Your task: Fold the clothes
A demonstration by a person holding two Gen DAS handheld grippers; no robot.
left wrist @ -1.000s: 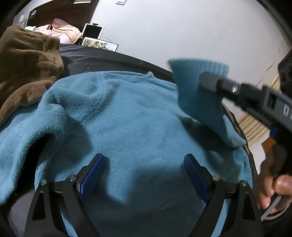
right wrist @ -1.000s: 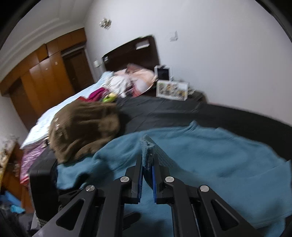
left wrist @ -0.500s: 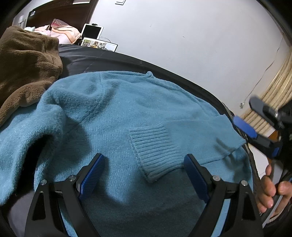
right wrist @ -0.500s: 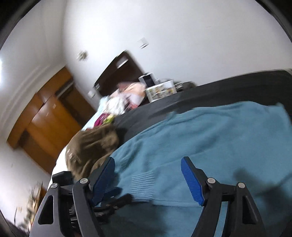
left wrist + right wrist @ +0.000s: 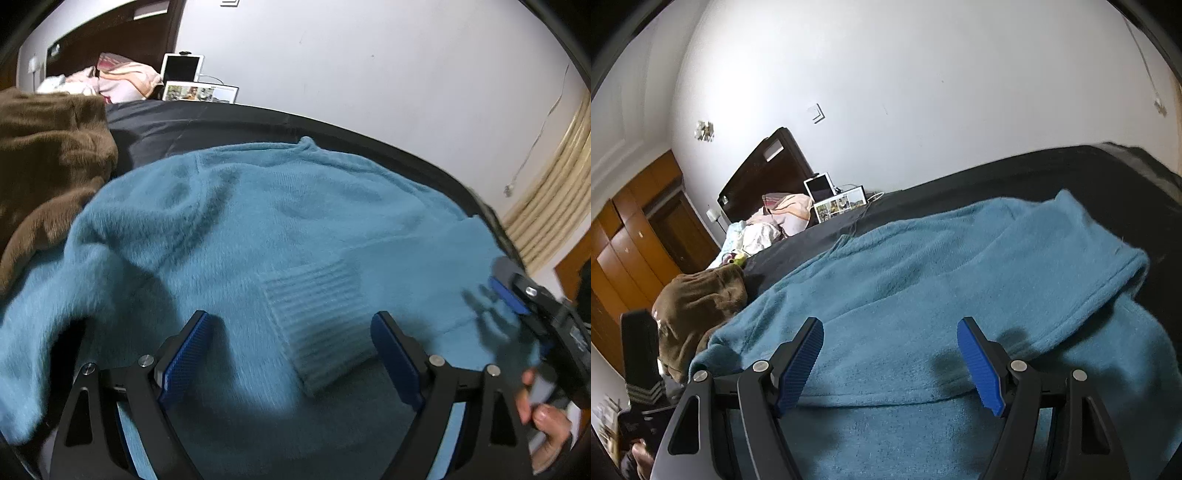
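A teal fuzzy sweater (image 5: 295, 221) lies spread on a dark bed cover (image 5: 221, 118). One sleeve is folded across the body, and its ribbed cuff (image 5: 317, 317) lies flat between my left fingers. My left gripper (image 5: 291, 354) is open and empty just above the sweater. My right gripper (image 5: 890, 362) is open and empty over the folded sleeve (image 5: 1034, 280); it also shows at the right edge of the left wrist view (image 5: 517, 295). The sweater's other sleeve (image 5: 44, 306) hangs bunched at the left.
A brown fleece garment (image 5: 48, 162) is heaped to the left of the sweater, also seen in the right wrist view (image 5: 698, 306). A tablet and a picture box (image 5: 199, 92) stand by the far wall next to pink bedding. Wooden wardrobes (image 5: 631, 229) stand beyond.
A second ago my right gripper held the cuff up; it laid the sleeve across the sweater's body, opened and drew back to the right. My left gripper stayed open in place.
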